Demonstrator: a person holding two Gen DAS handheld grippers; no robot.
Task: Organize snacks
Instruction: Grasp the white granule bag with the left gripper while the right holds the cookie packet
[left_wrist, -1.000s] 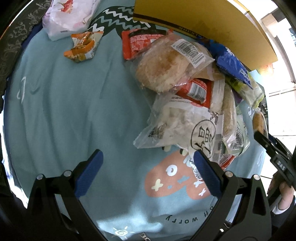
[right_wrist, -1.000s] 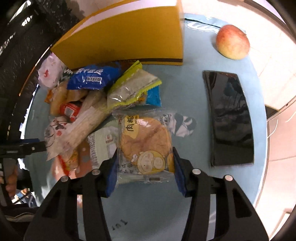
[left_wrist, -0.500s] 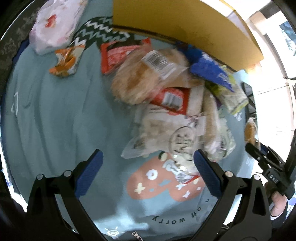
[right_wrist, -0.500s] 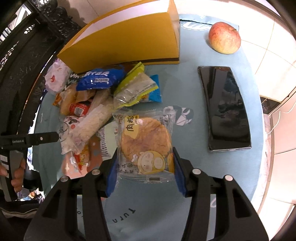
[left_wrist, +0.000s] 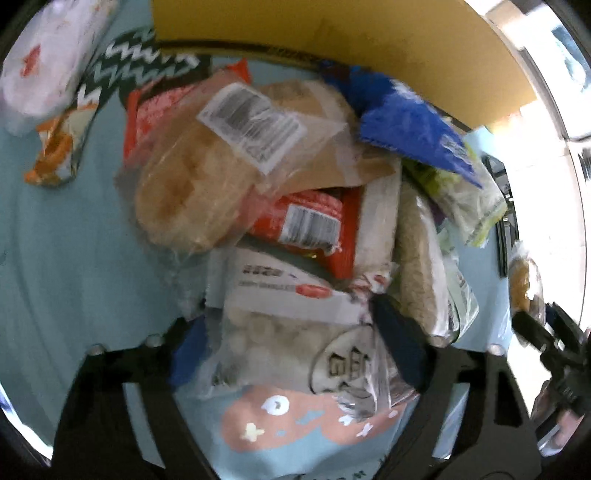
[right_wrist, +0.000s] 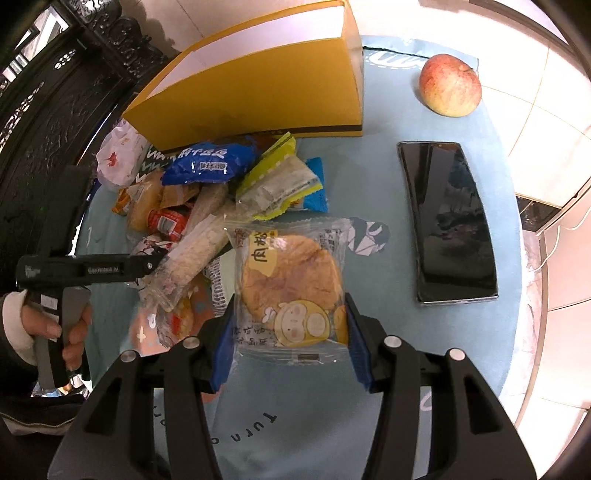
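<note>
Two tools: you hold one in each hand, both over a counter covered with a pale blue cloth (right_wrist: 369, 424).
Right tool (right_wrist: 290, 341): your blue pads are clamped on the lower end of a clear-wrapped round cake (right_wrist: 291, 280) with a yellow cartoon face on the wrapper; the packet sticks out forward from between the fingers, above the cloth.
Left tool (left_wrist: 295, 354): its fingers sit either side of a clear bag of pale puffed pieces (left_wrist: 291, 343) at the near edge of the heap; the view is blurred, so you cannot tell whether the pads are pressing it or only flanking it.
Snack heap (right_wrist: 207, 206): it lies to the left of the held cake and in front of the box. You can see a blue packet (left_wrist: 410, 125) on top near the box, a green-edged packet (right_wrist: 277, 182) beside it, a bagged bun with a barcode label (left_wrist: 207, 173), and a red packet (left_wrist: 306, 225) under the bun.
Loose snacks: a white packet with red print (left_wrist: 48, 66) and a small orange packet (left_wrist: 59, 147) lie apart from the heap on its far left.
Yellow box (right_wrist: 258, 99): it stands open-topped at the back of the counter, touching the heap's far edge.
Apple (right_wrist: 450, 85): right of the box, on the cloth.
Phone (right_wrist: 447, 221): flat and face up, right of the held cake, near the apple.
</note>
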